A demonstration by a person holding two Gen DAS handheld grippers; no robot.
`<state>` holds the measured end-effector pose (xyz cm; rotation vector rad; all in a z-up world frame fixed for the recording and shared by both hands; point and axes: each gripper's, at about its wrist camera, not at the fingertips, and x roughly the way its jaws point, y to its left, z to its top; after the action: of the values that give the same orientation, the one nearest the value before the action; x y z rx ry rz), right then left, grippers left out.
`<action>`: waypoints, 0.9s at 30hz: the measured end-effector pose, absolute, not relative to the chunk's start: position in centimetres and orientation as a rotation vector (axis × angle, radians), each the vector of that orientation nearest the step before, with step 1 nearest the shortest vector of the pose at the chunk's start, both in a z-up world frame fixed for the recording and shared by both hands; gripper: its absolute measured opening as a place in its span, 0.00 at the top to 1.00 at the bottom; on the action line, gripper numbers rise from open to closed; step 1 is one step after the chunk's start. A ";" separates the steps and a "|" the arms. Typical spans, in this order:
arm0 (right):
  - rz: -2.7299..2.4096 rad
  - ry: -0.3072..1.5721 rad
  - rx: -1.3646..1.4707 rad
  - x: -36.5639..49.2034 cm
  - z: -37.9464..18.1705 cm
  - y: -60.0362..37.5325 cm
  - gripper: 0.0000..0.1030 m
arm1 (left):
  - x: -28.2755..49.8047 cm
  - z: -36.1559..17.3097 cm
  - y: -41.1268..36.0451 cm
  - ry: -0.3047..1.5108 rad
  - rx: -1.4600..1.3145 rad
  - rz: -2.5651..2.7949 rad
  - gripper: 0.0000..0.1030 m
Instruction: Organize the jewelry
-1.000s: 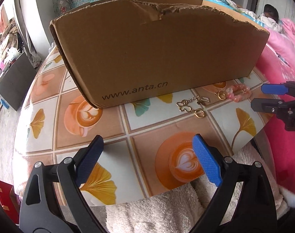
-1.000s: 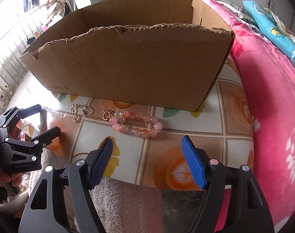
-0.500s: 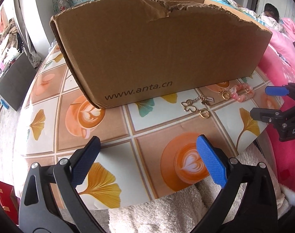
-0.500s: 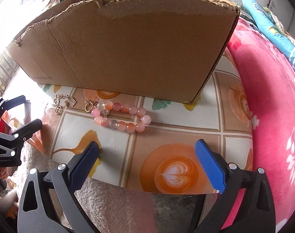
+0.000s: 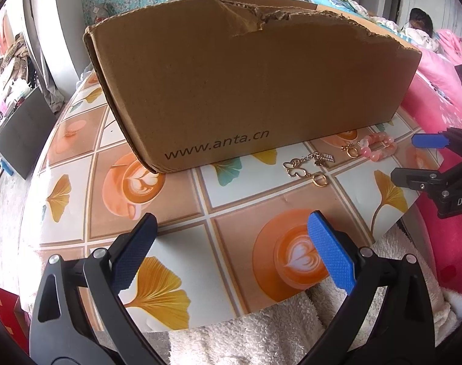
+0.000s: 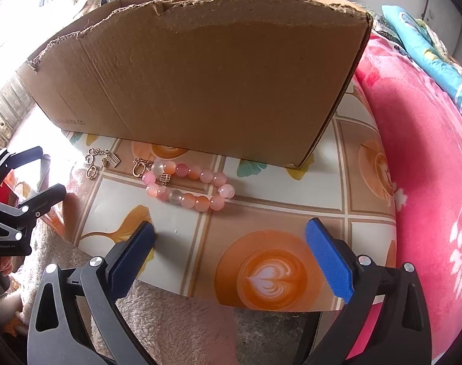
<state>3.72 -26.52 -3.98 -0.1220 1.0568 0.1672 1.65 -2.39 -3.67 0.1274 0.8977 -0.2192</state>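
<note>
Both grippers, left [image 5: 231, 243] and right [image 6: 231, 243], gape empty above the table's near edge [image 6: 261, 302]; pink bead bracelet [image 6: 190, 187] lies looped beside the cardboard box [image 6: 200, 85].

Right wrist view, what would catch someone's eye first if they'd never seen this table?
The big torn cardboard box fills the back of the patterned table. Just in front of it lies a pink bead bracelet, with small gold charm pieces to its left. The right gripper hangs open above the table's near edge, holding nothing.
</note>
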 end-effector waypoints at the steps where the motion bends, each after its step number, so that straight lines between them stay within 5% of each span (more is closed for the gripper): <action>1: 0.166 1.053 -0.122 4.1 -4.1 -26.1 0.06 | 1.6 -3.7 -2.4 0.891 0.128 -0.220 0.07; 18: 0.164 1.042 -0.092 3.7 -3.8 -25.1 0.06 | 1.3 -3.7 -2.6 0.867 0.125 -0.220 0.07; 27: 0.244 0.936 -0.121 2.5 -1.5 -23.1 0.22 | 1.4 -3.5 -2.7 0.871 0.127 -0.222 0.07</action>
<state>2.47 -23.05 -1.53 -0.1215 0.9364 0.2443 1.44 -2.74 -3.55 0.1268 0.8710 -0.2223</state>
